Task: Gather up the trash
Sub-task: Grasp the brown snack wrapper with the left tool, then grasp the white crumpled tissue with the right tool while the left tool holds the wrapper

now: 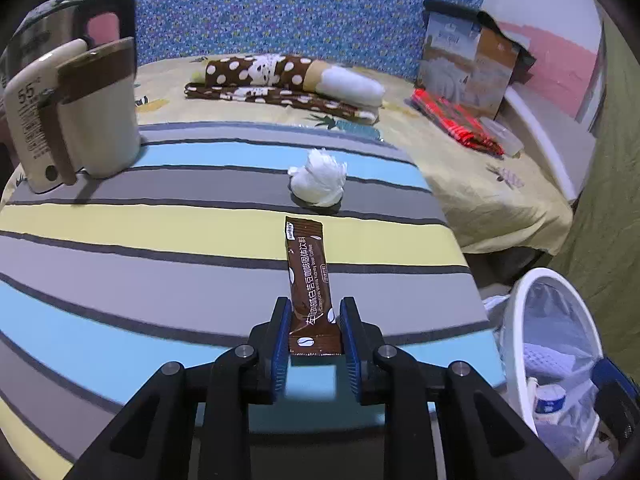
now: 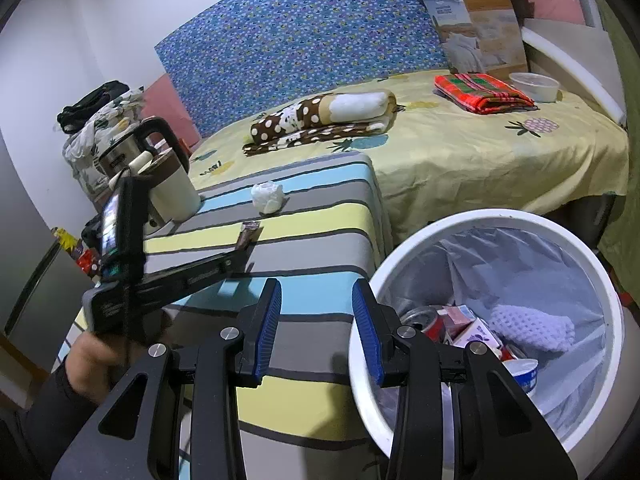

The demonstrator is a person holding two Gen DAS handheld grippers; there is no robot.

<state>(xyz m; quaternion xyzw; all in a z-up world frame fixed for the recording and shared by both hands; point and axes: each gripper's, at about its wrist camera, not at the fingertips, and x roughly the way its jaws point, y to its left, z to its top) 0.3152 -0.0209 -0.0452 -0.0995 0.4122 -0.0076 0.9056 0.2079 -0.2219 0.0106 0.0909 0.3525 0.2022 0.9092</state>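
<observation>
Coffee sachet (image 1: 308, 280) lies on the striped table (image 1: 120, 264), long axis running straight away from the left gripper (image 1: 315, 312), near end pinched between its pads. Right gripper (image 2: 316, 296) hangs released, empty, beside the bin (image 2: 592, 276).

Left gripper (image 1: 315, 344): black plastic frame w/ two thick arms that spread out like a V. Round silver screws sit on the joints. The pads (image 1: 280, 348) are blue w/ tiny ridges, set in black holders.

Right gripper (image 2: 318, 332): same build, black arms, silver screws, blue ridged pads (image 2: 269, 330).

From the right cam, the left tool shows from the side: long flat black bar w/ small pale lettering, plus a black box w/ a shiny screen on top. The hand (image 2: 94, 358) on it has a dark sleeve.
</observation>
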